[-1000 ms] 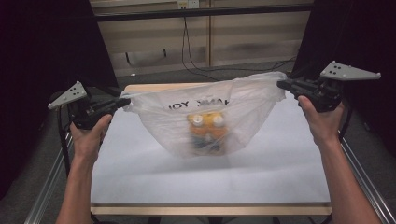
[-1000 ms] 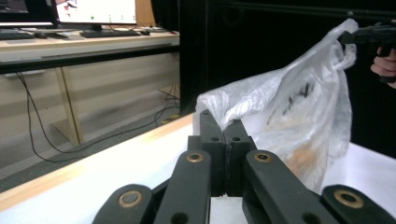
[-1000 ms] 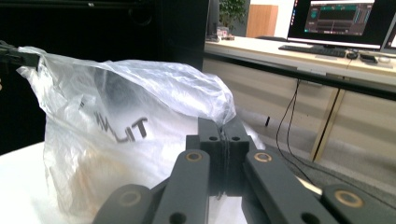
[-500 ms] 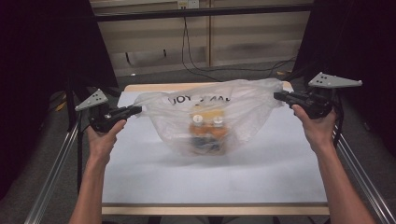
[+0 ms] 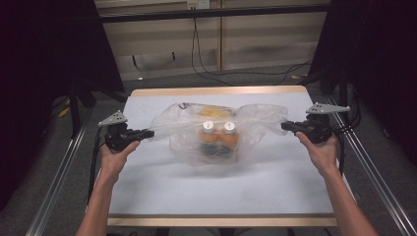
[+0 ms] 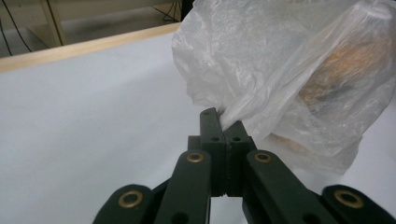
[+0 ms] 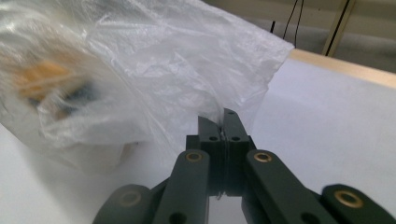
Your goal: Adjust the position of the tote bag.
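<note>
Both grippers, left gripper (image 5: 147,132) and right gripper (image 5: 286,127), were clamped on the plastic bag (image 5: 216,135) edges; bag sat mid-table (image 5: 162,191), bottles (image 5: 219,132) inside. Best kept level, lowering evenly before letting go.

White-topped table (image 5: 147,196) with wooden edge, grey floor (image 5: 275,77), pale wall panels (image 5: 265,39), black cables (image 5: 206,69), dark curtains (image 5: 44,73)
</note>
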### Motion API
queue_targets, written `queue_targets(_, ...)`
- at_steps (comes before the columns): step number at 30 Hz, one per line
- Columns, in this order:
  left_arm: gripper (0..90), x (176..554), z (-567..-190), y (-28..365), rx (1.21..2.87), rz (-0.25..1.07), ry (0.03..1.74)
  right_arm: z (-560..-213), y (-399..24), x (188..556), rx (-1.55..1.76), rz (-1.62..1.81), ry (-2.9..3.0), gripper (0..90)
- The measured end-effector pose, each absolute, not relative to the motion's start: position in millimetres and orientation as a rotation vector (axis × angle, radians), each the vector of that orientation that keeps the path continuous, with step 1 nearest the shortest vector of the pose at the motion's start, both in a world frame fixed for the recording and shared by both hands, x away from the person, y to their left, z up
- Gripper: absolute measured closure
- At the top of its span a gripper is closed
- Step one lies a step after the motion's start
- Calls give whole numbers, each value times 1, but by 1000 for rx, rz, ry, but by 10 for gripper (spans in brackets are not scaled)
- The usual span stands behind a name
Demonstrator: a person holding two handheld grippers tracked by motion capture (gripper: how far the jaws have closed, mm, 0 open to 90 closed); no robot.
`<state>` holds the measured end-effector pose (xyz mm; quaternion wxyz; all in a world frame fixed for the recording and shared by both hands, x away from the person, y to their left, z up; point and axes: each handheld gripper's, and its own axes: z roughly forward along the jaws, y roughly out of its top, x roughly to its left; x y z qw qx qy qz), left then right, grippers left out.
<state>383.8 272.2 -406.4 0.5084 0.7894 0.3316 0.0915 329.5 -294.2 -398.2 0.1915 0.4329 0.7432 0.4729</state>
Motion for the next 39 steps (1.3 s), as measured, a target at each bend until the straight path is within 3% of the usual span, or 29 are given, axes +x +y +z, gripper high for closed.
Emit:
queue_targets(9, 893, 377, -397, 271, 1841, 217, 736, -413, -294, 328, 1198, 1399, 2088, 890)
queue_targets(17, 784, 365, -376, 270, 1774, 249, 670, -395, -295, 315, 1123, 1475, 2047, 864)
queue_targets(29, 601, 350, -363, 285, 1713, 288, 648, -373, -305, 296, 1037, 1537, 2002, 746)
queue_targets(30, 547, 347, -362, 287, 1712, 300, 650, -369, -306, 292, 1026, 1540, 1988, 697)
queue_targets(33, 525, 338, -355, 291, 1683, 326, 642, -365, -307, 288, 1018, 1541, 1974, 652)
queue_targets(35, 463, 332, -350, 295, 1689, 359, 635, -358, -309, 280, 1008, 1538, 1959, 597)
queue_targets(39, 415, 319, -338, 303, 1677, 411, 642, -353, -308, 273, 987, 1531, 1961, 574)
